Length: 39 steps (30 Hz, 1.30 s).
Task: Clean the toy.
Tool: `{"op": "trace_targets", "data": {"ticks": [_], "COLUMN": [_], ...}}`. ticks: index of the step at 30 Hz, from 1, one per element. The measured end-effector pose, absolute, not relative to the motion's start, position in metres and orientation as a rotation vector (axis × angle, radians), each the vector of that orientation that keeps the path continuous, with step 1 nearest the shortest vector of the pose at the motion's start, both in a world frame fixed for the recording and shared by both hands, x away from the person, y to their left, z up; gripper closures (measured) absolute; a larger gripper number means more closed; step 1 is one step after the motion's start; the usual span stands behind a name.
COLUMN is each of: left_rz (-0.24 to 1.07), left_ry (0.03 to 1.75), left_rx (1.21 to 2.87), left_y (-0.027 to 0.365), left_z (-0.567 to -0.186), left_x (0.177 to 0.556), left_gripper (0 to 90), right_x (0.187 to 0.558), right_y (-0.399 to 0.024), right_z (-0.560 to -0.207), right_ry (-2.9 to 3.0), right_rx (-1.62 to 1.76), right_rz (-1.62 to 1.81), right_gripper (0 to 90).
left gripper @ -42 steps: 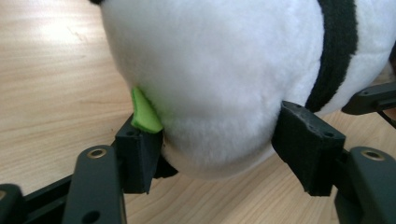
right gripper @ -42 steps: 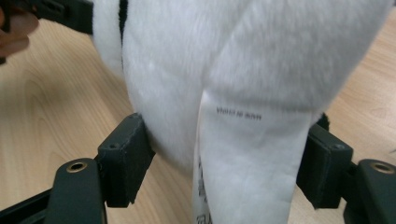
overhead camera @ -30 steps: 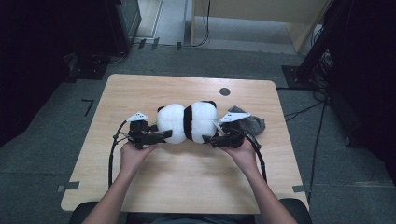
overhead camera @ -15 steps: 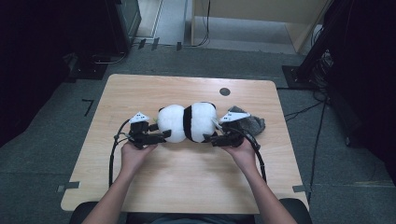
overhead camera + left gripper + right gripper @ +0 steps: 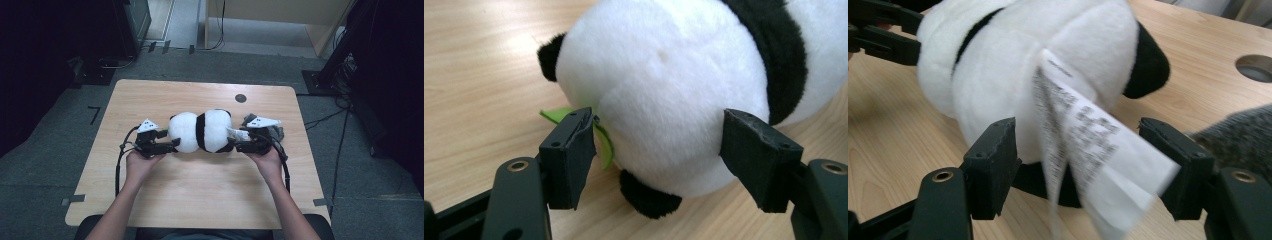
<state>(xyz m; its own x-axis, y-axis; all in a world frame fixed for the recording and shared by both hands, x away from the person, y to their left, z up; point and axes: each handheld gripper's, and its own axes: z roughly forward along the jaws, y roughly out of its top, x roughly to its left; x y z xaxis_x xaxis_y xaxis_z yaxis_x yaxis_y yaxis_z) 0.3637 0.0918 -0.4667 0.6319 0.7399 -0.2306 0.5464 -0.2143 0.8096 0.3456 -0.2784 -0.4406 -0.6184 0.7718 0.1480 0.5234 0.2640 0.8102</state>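
Observation:
A black and white plush panda [image 5: 200,131] lies on its side across the middle of the wooden table [image 5: 200,200]. My left gripper [image 5: 175,145] is at its left end. In the left gripper view both pads sit against the white head [image 5: 664,90], and the near pad is beside a green leaf [image 5: 556,114]. My right gripper [image 5: 237,145] is at the other end. Its jaws have just been closing around the panda's rear [image 5: 1013,65] and a white printed label [image 5: 1098,140]. The far pad touches only the label, so the jaws still stand open.
A grey knitted cloth [image 5: 275,132] lies on the table just behind my right hand, close to the right jaw [image 5: 1243,135]. A round cable hole [image 5: 240,98] is in the tabletop behind the panda. Dark furniture and cables stand around the table.
My right gripper has shifted slightly to the right at the panda's rear end. The panda and my left gripper have kept their places.

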Motion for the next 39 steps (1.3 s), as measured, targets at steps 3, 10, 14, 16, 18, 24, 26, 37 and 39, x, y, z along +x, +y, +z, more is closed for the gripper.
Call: {"op": "trace_targets", "data": {"ticks": [3,10,14,16,18,24,26,37,39], "left_rz": [0.251,0.234,0.233,0.238,0.237,0.231,0.228,0.211,0.213], "left_ry": [1.020,1.030,1.028,1.026,1.027,1.032,1.033,1.034,1.033], "left_rx": [1.900,1.901,1.896,1.895,1.894,1.892,1.894,1.900,1.897], "left_y": [0.091,0.091,0.092,0.092,0.091,0.091,0.091,0.091,0.090], "left_z": [-0.467,-0.469,-0.470,-0.470,-0.471,-0.471,-0.472,-0.473,-0.473], "left_x": [0.366,0.371,0.372,0.372,0.373,0.373,0.373,0.373,0.372], "left_gripper": [30.1,29.3,29.0,29.0,29.0,28.9,28.8,28.9,28.9], "right_x": [0.345,0.343,0.344,0.344,0.345,0.346,0.346,0.350,0.352], "right_y": [-0.287,-0.304,-0.311,-0.314,-0.318,-0.325,-0.326,-0.331,-0.332], "right_z": [-0.440,-0.442,-0.447,-0.449,-0.452,-0.461,-0.462,-0.487,-0.489], "right_ry": [2.232,2.160,2.124,2.106,2.090,2.003,1.986,1.847,1.831], "right_rx": [1.214,1.206,1.228,1.236,1.232,1.234,1.247,1.221,1.218], "right_rz": [1.279,1.269,1.239,1.232,1.229,1.221,1.214,1.090,1.074], "right_gripper": [33.7,37.2,37.3,38.2,39.4,39.5,39.5,39.8,39.8]}}
